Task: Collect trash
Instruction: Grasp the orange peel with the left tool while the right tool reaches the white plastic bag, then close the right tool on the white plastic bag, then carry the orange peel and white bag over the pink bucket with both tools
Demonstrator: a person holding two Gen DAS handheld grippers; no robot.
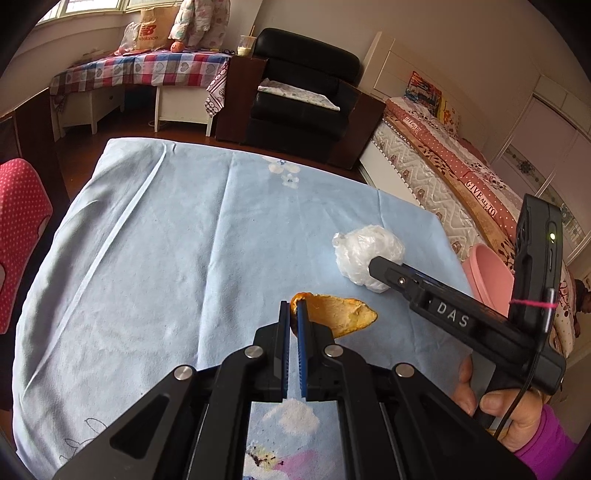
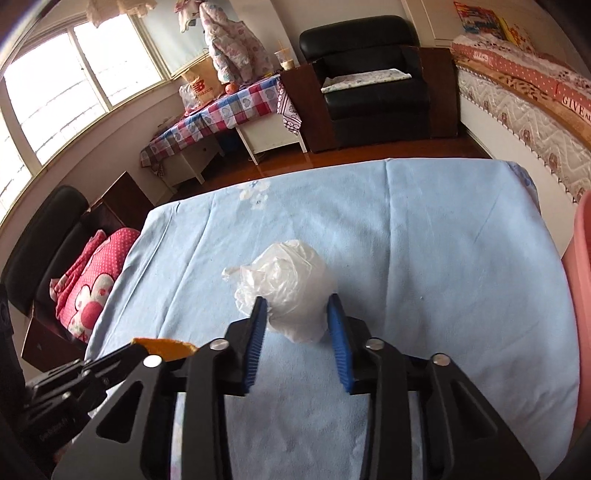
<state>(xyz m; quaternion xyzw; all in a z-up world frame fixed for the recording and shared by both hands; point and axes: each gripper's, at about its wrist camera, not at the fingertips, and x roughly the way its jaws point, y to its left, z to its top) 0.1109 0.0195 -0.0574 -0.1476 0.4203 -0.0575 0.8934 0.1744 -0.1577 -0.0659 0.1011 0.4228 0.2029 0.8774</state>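
On the blue cloth [image 2: 443, 229], left tool [image 1: 294, 314] pinches orange peel [image 1: 343, 314] — right tool [image 2: 297, 312] (spread) straddles crumpled plastic [image 2: 291, 284].

My right view's edge cuts off the pink bin [image 2: 580, 295]; my left gripper [image 1: 294, 314] hides part of the orange peel [image 1: 340, 314].

left gripper [image 1: 293, 314]: black frame, silver screws | fingers [image 1: 302, 332]: blue ribbed pads | sleeve [image 1: 546, 439]: purple

"DAS" on right gripper [image 1: 373, 267], "new balance" on paper bag [image 1: 153, 27], "GIVE ALL TO" on bedspread [image 1: 480, 195]
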